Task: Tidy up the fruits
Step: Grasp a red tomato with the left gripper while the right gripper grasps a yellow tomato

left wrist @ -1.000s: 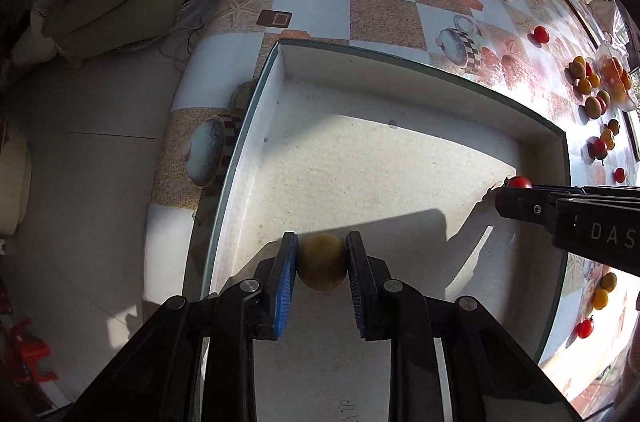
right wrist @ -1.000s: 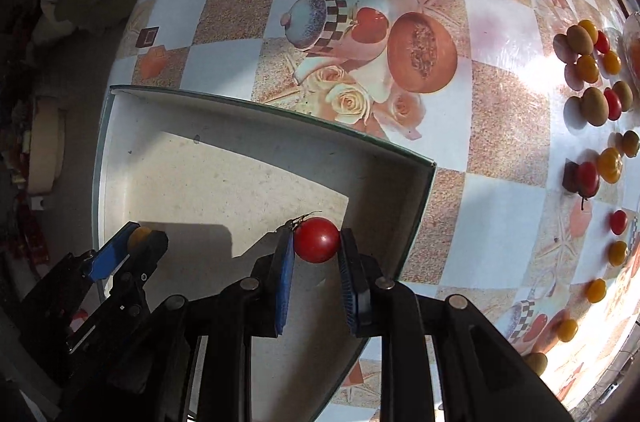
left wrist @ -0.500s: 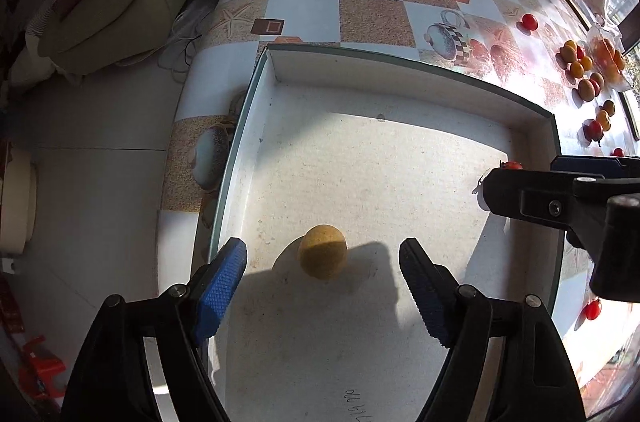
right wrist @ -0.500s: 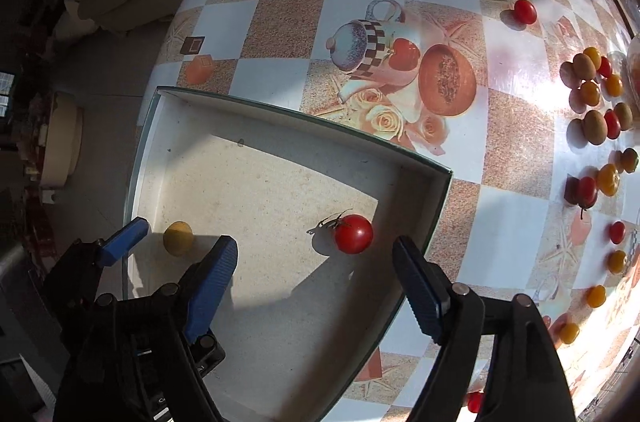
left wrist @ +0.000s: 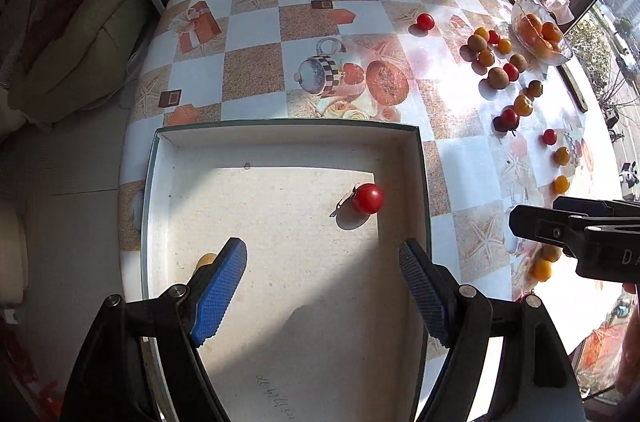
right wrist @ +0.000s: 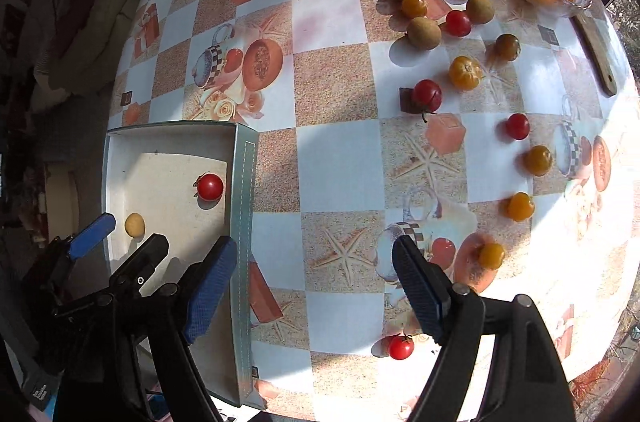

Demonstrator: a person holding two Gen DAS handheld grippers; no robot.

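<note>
A white box with a green rim [left wrist: 424, 182] sits at the near left of the checked tablecloth. Inside it lie a red tomato [left wrist: 367, 198] and a yellow-brown fruit [left wrist: 206, 259], the latter half hidden behind my left finger. My left gripper [left wrist: 322, 250] hangs open above the box floor with nothing between its pads. My right gripper [right wrist: 315, 250] is open too, over the tablecloth just right of the box rim [right wrist: 244, 182]. From the right wrist, the tomato [right wrist: 210, 186] and the yellow-brown fruit [right wrist: 134, 224] both show in the box.
Several red tomatoes, yellow tomatoes and brown fruits lie scattered over the right half of the table [right wrist: 340, 70]. One small red tomato [right wrist: 401, 347] lies near my right finger. A glass bowl [right wrist: 580, 4] of oranges stands at the far right. A sofa is left of the table.
Both grippers opened and let go of their fruits, which now lie in the box. Both rose and moved right; the right gripper left the box and is over the tablecloth.
</note>
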